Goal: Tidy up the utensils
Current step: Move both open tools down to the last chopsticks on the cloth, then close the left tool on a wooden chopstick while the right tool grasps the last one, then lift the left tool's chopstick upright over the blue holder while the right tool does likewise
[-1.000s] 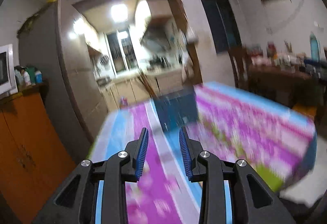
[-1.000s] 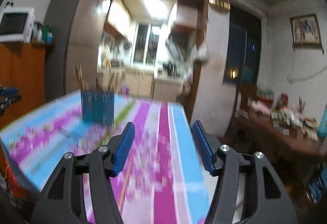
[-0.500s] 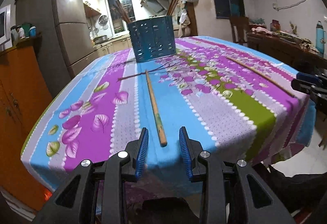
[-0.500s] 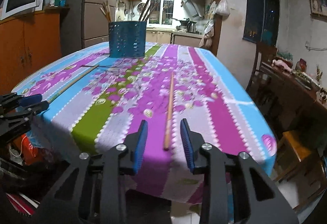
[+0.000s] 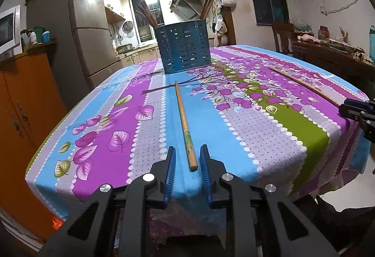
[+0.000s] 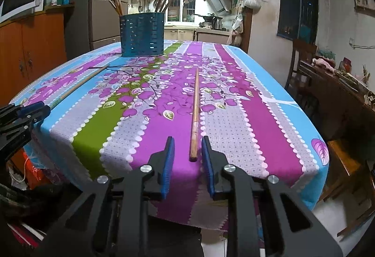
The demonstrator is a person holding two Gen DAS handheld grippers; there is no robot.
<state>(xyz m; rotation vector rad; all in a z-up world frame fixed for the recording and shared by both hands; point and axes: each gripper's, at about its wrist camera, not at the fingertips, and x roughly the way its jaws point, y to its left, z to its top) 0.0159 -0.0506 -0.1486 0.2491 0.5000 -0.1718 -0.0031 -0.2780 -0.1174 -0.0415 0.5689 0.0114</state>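
Wooden chopsticks, one (image 5: 185, 125) and another (image 6: 195, 114), lie lengthwise at the tabletop's near edge, each butt end between the part-open, empty left gripper (image 5: 187, 163) and right gripper (image 6: 187, 154); each should advance squarely before closing, then carry to the blue perforated holder (image 5: 185, 46).

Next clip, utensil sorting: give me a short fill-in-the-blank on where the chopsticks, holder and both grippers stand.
1. The left gripper is ____, one chopstick end lying between its fingers.
2. The right gripper lines up with the second chopstick, which lies flat on the ____.
3. The blue holder stands ____ and already contains chopsticks.

Missing words: open; tablecloth; upright
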